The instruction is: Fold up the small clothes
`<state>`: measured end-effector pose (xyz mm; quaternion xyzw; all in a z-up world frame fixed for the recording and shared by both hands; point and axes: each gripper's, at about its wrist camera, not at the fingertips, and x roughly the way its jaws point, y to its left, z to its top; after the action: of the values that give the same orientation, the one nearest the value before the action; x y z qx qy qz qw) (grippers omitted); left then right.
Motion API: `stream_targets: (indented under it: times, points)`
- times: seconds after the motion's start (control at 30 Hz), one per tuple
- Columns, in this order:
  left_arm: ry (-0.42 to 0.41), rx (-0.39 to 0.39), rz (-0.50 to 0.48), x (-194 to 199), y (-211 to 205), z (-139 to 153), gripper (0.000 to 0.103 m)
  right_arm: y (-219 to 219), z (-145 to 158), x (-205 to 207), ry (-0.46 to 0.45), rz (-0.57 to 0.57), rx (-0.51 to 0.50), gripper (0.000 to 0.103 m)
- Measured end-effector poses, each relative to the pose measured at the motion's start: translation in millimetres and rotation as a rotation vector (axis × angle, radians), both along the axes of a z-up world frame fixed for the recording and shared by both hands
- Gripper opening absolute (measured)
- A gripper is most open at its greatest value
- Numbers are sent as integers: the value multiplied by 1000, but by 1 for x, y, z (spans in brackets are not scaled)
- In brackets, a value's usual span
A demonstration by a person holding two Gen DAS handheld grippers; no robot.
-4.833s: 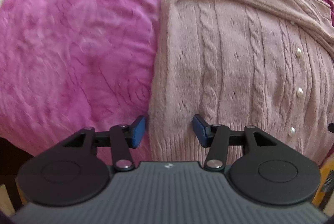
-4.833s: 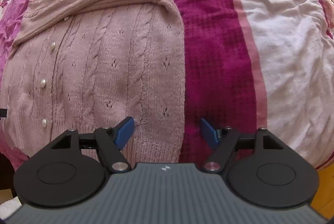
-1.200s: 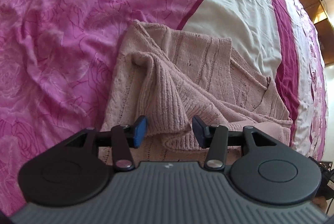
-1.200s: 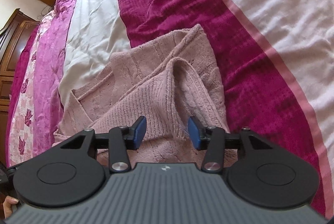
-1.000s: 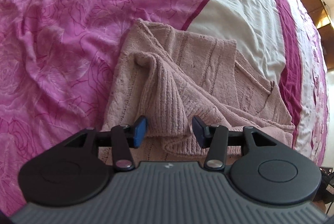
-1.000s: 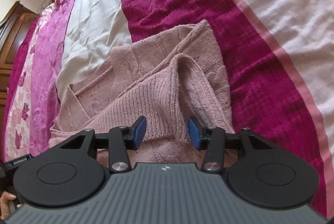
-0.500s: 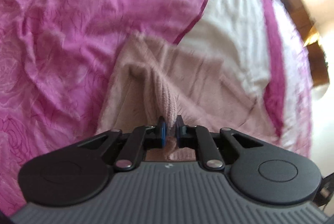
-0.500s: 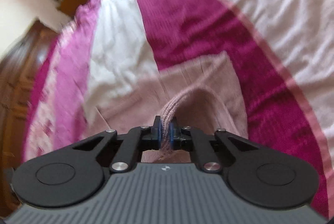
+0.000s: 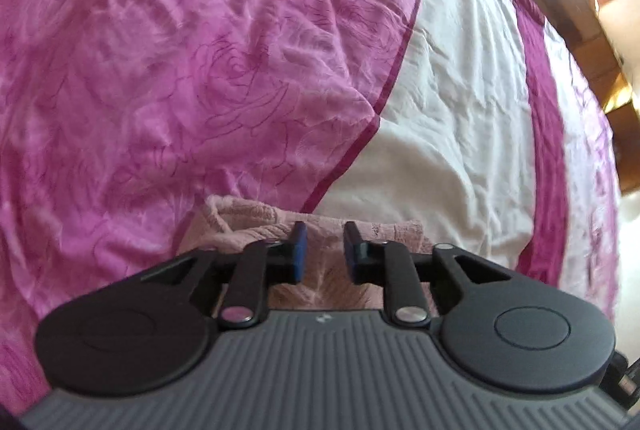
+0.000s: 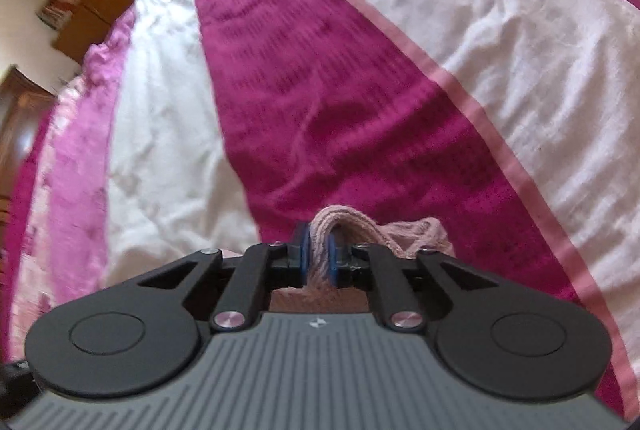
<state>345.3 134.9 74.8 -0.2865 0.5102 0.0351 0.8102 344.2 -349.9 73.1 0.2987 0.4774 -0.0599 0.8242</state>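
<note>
The dusty-pink cable-knit cardigan is soft, limp and stretchy, light enough to sag between grips, so it is best taken by the thick ribbed hem or a doubled fold. It lies on the magenta, pink and white striped bedspread, bunched at 6 o'clock in both views. The right tongs are clenched on a ridge of knit. The left tongs stand parted over the cardigan, holding nothing. Half a second ago both were pinched on the fabric; the left has let go.
</note>
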Motion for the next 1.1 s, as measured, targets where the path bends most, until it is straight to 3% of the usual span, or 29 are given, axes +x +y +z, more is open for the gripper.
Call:
stream_targets:
  times: [0.13,0.27,0.43,0.6,0.7,0.97,1.1]
  points:
    - [-43,15,-45,-7,-1,10,44,-2,3,-14,-39,-41,8,35]
    - [-56,34,-58,-16,3,16,44,-8,16,-35,-97,-56,-33,50]
    - [-58,10,-142,-40,-1,16,43,-1,23,-53,-87,51,-57,51]
    - [10,2,-273,-42,-16,-12,42,31,10,-49,-45,281,-122,51]
    - [21,59,-310,-31,-21,-27,42,46,-3,-34,-11,377,-148,51]
    - [-73,208,-220,1,-1,-15,42,36,-19,3,-7,303,-246,51]
    - [-76,208,-178,4,13,-6,43,32,-14,2,-25,267,-219,51]
